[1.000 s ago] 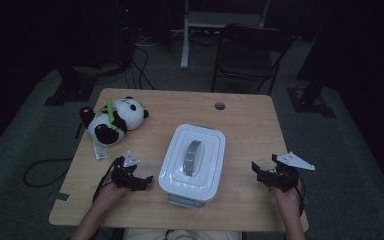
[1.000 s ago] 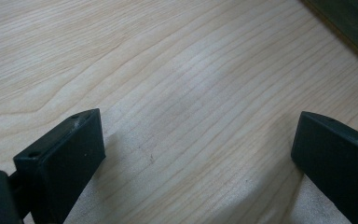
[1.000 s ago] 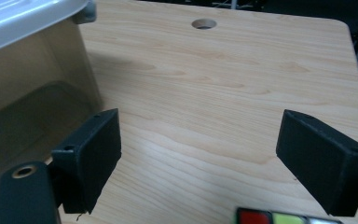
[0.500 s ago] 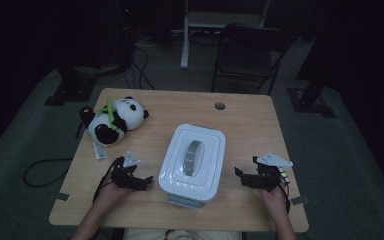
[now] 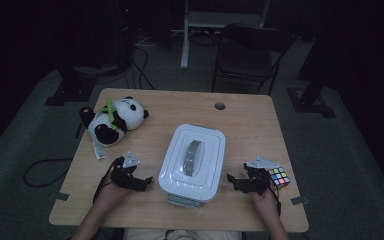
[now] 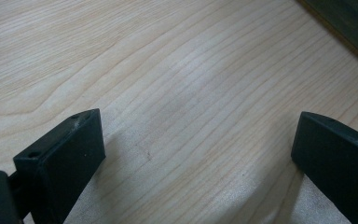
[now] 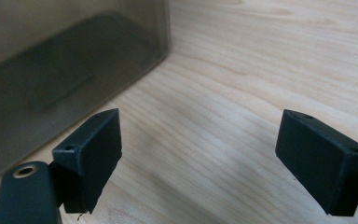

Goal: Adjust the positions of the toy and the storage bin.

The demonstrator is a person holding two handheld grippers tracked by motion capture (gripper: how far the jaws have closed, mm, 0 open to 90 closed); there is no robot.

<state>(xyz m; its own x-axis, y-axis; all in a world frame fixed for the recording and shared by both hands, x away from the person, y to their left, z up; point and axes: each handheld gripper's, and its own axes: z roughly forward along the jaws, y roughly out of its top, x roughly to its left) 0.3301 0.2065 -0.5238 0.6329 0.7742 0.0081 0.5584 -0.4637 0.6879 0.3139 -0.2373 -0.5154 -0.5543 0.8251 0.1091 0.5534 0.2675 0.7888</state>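
Observation:
A white lidded box (image 5: 193,159) with a grey handle on top stands in the middle of the wooden table (image 5: 240,117). My left gripper (image 5: 144,181) rests on the table just left of the box, open, with bare wood between its jaws (image 6: 196,154). My right gripper (image 5: 232,181) sits on the table to the right of the box, also open, and the box's translucent side (image 7: 65,70) fills the upper left of the right gripper view. A colourful puzzle cube (image 5: 278,177) lies just right of the right hand.
A stuffed panda (image 5: 113,120) lies at the table's back left, with a small packet (image 5: 99,149) in front of it. A cable hole (image 5: 220,106) sits near the far edge. A chair (image 5: 250,52) and cables stand on the floor beyond.
My right gripper has moved left toward the box, uncovering the puzzle cube on the table. The left gripper has stayed put.

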